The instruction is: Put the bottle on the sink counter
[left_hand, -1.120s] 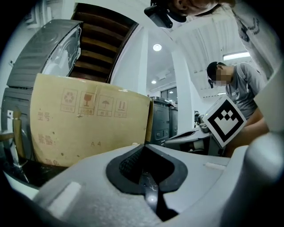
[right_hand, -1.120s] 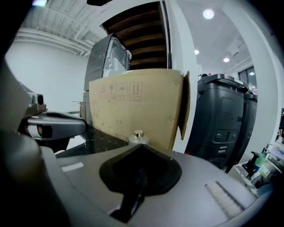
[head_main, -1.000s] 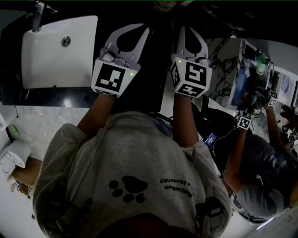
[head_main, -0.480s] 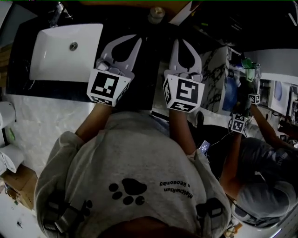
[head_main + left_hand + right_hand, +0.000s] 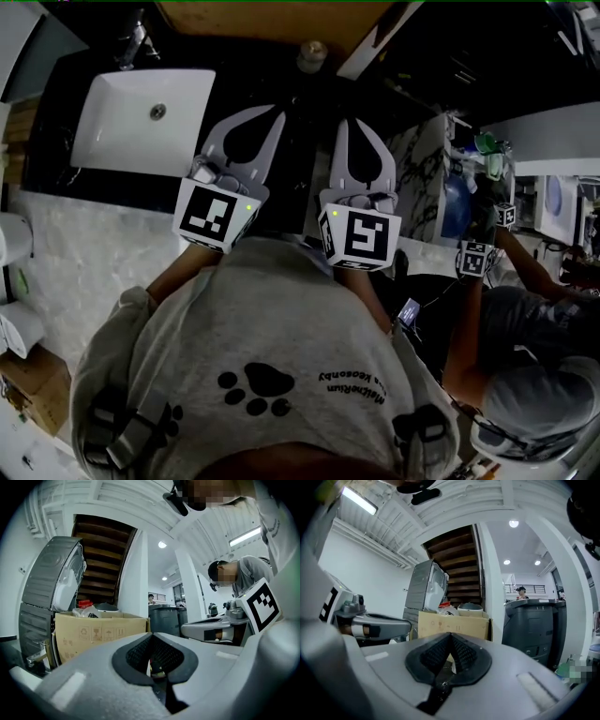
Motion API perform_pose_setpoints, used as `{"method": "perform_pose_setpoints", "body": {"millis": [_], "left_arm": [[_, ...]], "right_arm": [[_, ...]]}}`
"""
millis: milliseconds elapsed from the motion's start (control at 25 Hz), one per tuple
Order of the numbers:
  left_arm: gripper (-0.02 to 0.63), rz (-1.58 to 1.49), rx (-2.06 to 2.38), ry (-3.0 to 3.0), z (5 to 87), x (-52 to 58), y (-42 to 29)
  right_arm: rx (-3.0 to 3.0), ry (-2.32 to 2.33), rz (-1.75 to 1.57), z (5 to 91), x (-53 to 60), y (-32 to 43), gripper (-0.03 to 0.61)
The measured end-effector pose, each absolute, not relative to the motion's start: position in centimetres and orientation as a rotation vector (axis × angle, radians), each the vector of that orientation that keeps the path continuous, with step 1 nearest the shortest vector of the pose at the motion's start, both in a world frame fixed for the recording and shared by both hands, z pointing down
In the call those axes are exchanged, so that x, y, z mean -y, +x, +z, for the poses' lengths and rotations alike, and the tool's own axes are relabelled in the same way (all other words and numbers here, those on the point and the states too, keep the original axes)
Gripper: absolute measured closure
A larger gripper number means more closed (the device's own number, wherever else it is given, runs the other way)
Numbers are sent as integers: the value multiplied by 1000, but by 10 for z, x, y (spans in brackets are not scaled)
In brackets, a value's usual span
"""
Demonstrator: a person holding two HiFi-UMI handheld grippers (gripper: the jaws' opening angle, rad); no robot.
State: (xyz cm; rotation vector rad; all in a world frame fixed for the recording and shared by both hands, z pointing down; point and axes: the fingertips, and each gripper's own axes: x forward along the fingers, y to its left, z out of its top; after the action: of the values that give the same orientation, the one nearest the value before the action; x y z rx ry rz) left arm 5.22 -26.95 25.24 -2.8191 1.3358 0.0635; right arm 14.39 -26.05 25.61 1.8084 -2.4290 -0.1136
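In the head view both grippers are held side by side over the black sink counter [image 5: 300, 103]. My left gripper [image 5: 277, 112] is shut and holds nothing. So is my right gripper [image 5: 352, 122]. A small round-topped thing, perhaps the bottle [image 5: 312, 54], stands at the counter's back edge, beyond both grippers. The white basin [image 5: 141, 122] with its tap [image 5: 131, 42] lies to the left. In the left gripper view the left gripper's [image 5: 151, 636] pads meet, and in the right gripper view the right gripper's [image 5: 450, 634] pads meet as well. A red-capped bottle [image 5: 84, 604] shows in a cardboard box.
The cardboard box [image 5: 93, 632] stands by a grey appliance [image 5: 51, 578] under dark stairs. Grey bins [image 5: 534, 625] stand to the right. A second person [image 5: 525, 375] with marker cubes works at my right, beside a marble-patterned panel [image 5: 417, 178].
The basin and counter have slid right and down in the head view, and the round-topped thing has come into sight. Both grippers have drawn closer to the body and stay shut.
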Motion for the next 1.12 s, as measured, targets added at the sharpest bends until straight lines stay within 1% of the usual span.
{"method": "perform_pose_setpoints", "body": {"millis": [280, 560, 1120], "left_arm": [[612, -20, -1287, -2847, 259, 266, 49], [612, -15, -1283, -2858, 265, 257, 43], [612, 12, -1298, -2824, 265, 240, 42]], "right_arm": [[2445, 1823, -145, 243, 246, 126, 577], [2452, 1788, -73, 260, 237, 111, 577], [2481, 1760, -139, 259, 221, 105, 577]]}}
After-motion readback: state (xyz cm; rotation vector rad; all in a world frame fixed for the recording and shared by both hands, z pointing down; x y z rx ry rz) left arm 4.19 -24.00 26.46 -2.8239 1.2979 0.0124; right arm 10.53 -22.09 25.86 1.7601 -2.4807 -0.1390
